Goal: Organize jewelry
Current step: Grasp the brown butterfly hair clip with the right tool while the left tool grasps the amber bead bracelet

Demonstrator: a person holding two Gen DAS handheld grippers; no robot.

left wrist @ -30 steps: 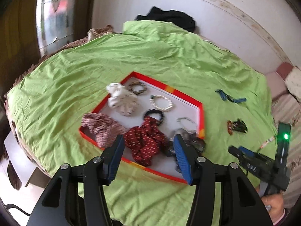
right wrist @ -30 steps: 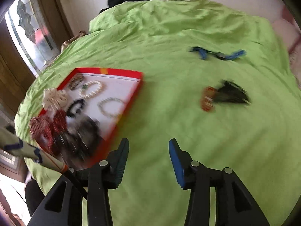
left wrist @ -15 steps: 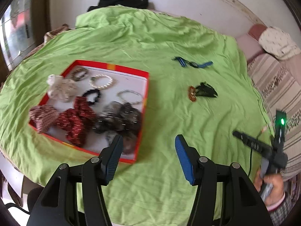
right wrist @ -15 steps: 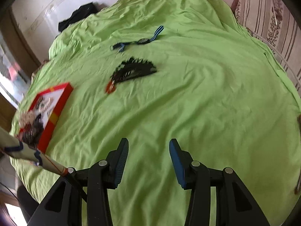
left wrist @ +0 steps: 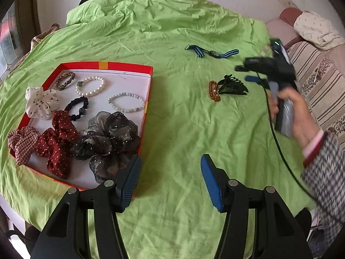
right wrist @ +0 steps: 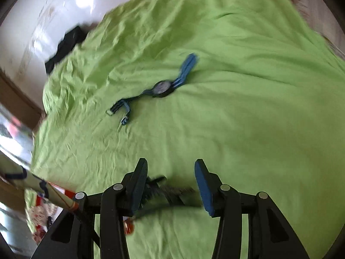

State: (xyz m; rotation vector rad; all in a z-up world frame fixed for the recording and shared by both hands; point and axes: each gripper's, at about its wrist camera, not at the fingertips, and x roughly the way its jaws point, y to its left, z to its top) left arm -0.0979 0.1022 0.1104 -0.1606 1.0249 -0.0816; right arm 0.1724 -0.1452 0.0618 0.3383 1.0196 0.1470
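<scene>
Fingers of the right gripper (right wrist: pixel 170 183) stand wide apart and hold nothing, poised low over the black claw hair clip (right wrist: pixel 166 191), which lies blurred between and just beneath them; I cannot tell whether either pad touches it yet. Just beside the clip, on the side toward the red tray (left wrist: pixel 148 99), sits the amber bead bracelet (left wrist: pixel 214 91), touching or nearly touching the clip. Beyond the clip, farther from the tray, the blue-strapped watch (right wrist: pixel 162 88) lies stretched out flat on the green bedsheet (left wrist: pixel 183 129). These three pieces are the ones outside the tray, so the spread jaws over the clip read as the start of a pick-up aimed at carrying it across to the tray.

The left gripper (left wrist: pixel 170 181) is likewise released and empty, its jaws gaping above bare sheet just beside the tray's near corner, one finger overlapping the tray's edge in view. It seems parked there out of the way, close to where the next piece would land.

Inside the tray, beads are grouped toward its far side: a white pearl bracelet (left wrist: pixel 90 85), a pale bead bracelet (left wrist: pixel 126 102), a leopard-print band (left wrist: pixel 65 80). Fabric pieces crowd its near side: a sheer black scrunchie (left wrist: pixel 107 142), a red dotted scrunchie (left wrist: pixel 57 142), a checked scrunchie (left wrist: pixel 21 143), a white spotted scrunchie (left wrist: pixel 41 102) and a black hair tie (left wrist: pixel 77 108).
</scene>
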